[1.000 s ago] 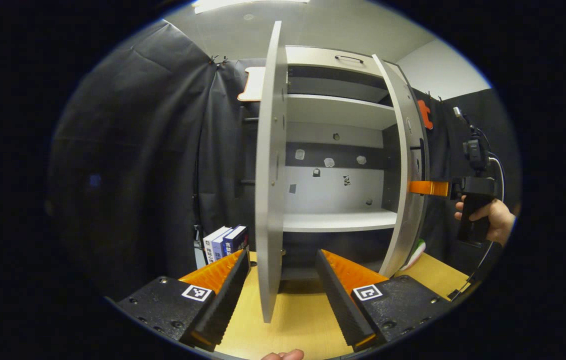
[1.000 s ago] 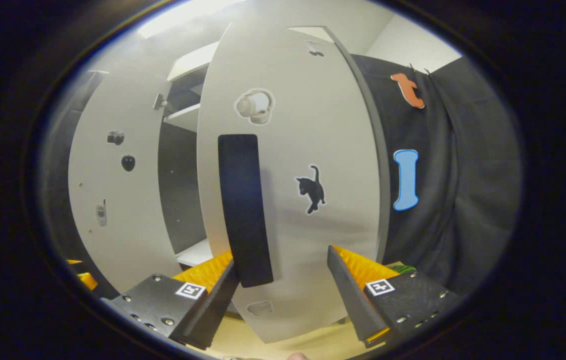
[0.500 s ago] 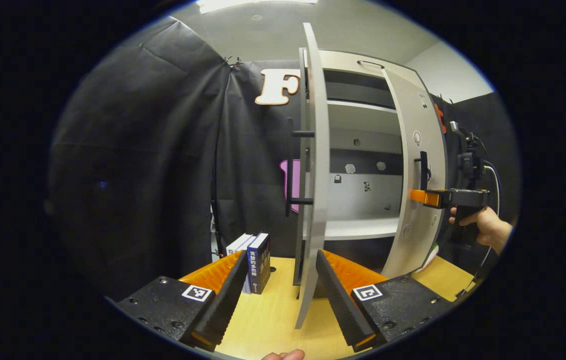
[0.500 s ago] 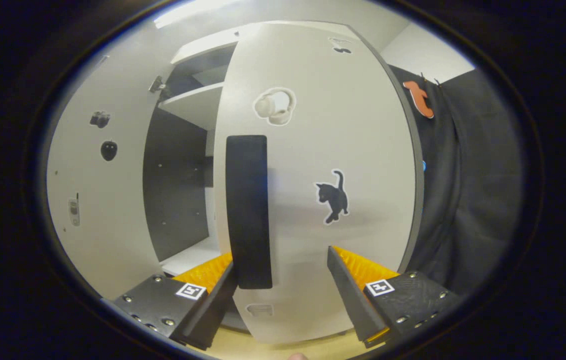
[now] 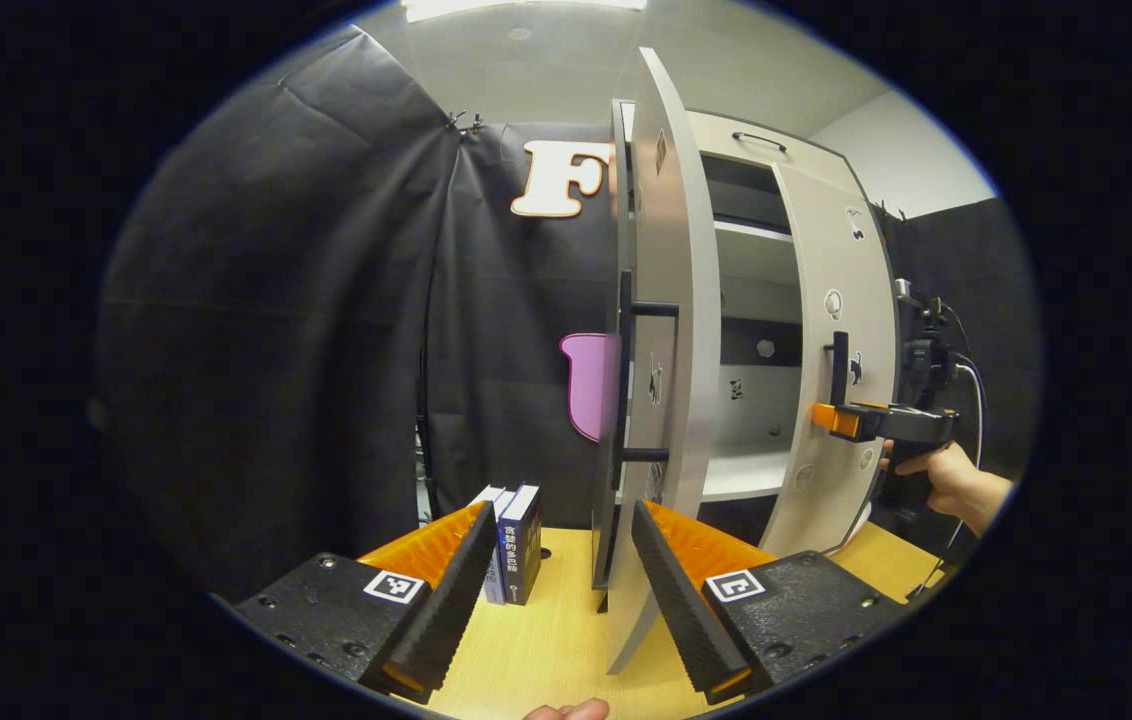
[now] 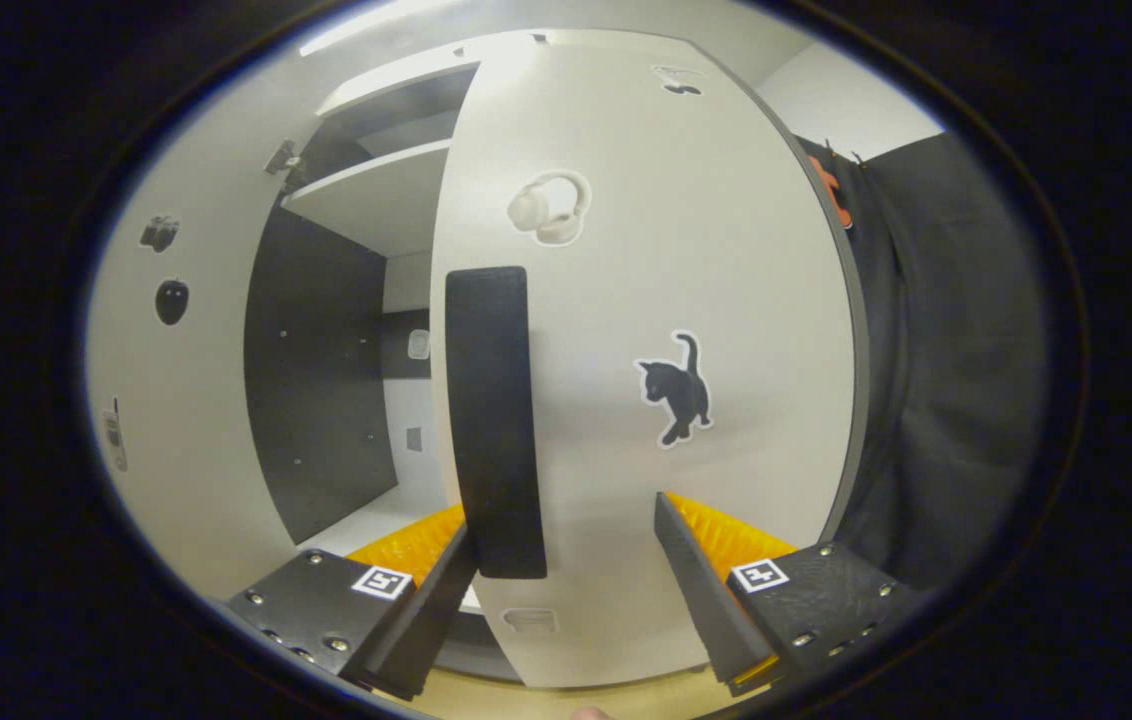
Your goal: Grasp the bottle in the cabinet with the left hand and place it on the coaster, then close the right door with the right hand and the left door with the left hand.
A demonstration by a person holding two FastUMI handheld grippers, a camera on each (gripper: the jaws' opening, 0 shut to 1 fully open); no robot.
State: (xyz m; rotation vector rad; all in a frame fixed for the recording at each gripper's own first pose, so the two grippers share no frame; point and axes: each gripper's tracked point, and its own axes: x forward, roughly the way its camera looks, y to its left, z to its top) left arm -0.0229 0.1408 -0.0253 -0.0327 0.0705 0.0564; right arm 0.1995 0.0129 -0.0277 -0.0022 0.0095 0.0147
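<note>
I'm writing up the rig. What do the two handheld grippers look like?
Each gripper, left gripper and right gripper, has two ribbed wedge fingers on black screwed plates bearing square black-and-white tags. From the left gripper view, the right one has a black pistol handle with cables.

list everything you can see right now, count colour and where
cabinet: one, light grey with dark interior, on the table
left door: one, light grey, ajar, edge-on between the left claw's fingers
right door: one, light grey, part open, facing the right claw
door handles: two, black, one per door
stickers: several, cat and headphones on the right door, small ones on the back panel
books: a few, dark blue and white, upright left of the cabinet
table: one, light wood
left claw: one, open
right claw: one, open
hand: one, holding the right claw
</note>
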